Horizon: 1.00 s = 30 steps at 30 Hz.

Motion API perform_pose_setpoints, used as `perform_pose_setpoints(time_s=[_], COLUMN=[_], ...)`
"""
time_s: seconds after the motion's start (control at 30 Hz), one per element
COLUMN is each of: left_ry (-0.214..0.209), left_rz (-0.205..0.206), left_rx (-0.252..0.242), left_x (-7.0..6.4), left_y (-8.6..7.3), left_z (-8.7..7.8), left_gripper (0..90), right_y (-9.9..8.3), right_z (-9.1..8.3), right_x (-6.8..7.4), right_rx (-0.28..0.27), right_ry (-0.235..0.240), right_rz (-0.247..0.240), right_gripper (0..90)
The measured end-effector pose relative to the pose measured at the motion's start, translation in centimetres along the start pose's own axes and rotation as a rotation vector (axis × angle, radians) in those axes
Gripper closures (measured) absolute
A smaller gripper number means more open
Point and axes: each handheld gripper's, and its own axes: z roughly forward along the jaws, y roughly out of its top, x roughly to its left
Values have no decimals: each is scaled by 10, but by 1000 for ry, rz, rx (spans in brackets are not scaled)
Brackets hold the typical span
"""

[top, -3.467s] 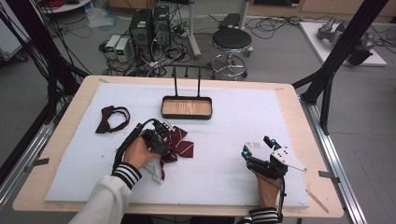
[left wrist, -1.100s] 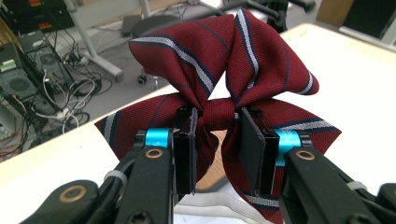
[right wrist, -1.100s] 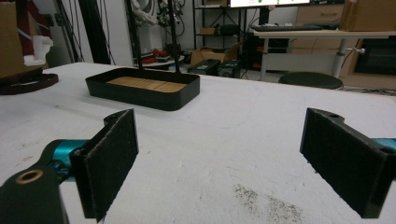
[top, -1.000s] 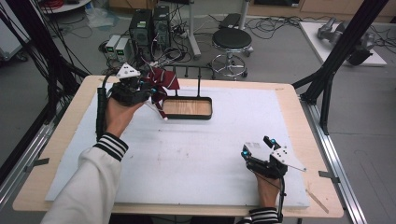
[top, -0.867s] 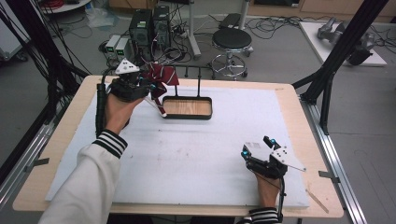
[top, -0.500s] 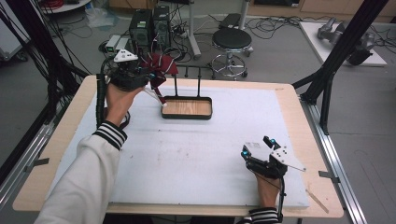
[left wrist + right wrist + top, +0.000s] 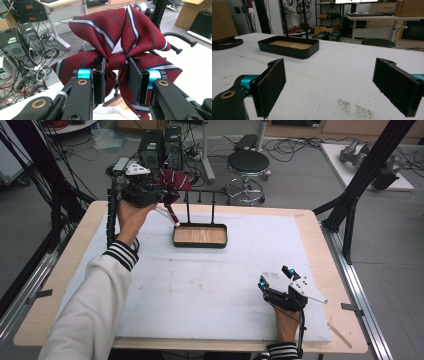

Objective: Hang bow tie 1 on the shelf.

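Note:
A dark red striped bow tie [image 7: 173,179] hangs in the air over the table's back edge, just left of the rack's top bar [image 7: 200,194]. My left gripper [image 7: 159,193] is shut on its centre knot; in the left gripper view the knot [image 7: 117,60] sits squeezed between the two pads [image 7: 98,75] of my left gripper [image 7: 116,75]. A white strap [image 7: 169,215] dangles from the tie toward the black tray [image 7: 200,242] with a wooden floor. My right gripper [image 7: 276,279] rests on the white mat at the front right, open, with nothing between its jaws [image 7: 329,82].
The tray [image 7: 289,51] carries two thin upright posts and a pegged bar [image 7: 180,41]. A second dark bow tie [image 7: 224,42] lies on the mat at the left. A stool [image 7: 249,162], computers and cables stand on the floor behind the table.
My left gripper took the red bow tie from the mat, lifted it and carried it to the back left, up beside the rack's bar. The right gripper has stayed put.

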Motion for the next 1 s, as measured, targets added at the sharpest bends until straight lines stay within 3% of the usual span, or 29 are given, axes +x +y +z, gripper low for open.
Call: perform_pose_setpoints(time_s=[0.6, 0.7, 1.0], left_ry=[3, 2, 45], left_rz=[-2, -37, -82], left_rx=[-8, -20, -50], left_x=[-1, 3, 13], left_y=[13, 11, 7], left_z=[27, 31, 36], left_gripper=[681, 680, 680], right_y=[0, 0, 0], right_z=[0, 0, 0], right_x=[0, -1, 0], right_rx=[3, 0, 0], right_ry=[2, 1, 0], right_rz=[7, 4, 2], right_gripper=[107, 107, 107])
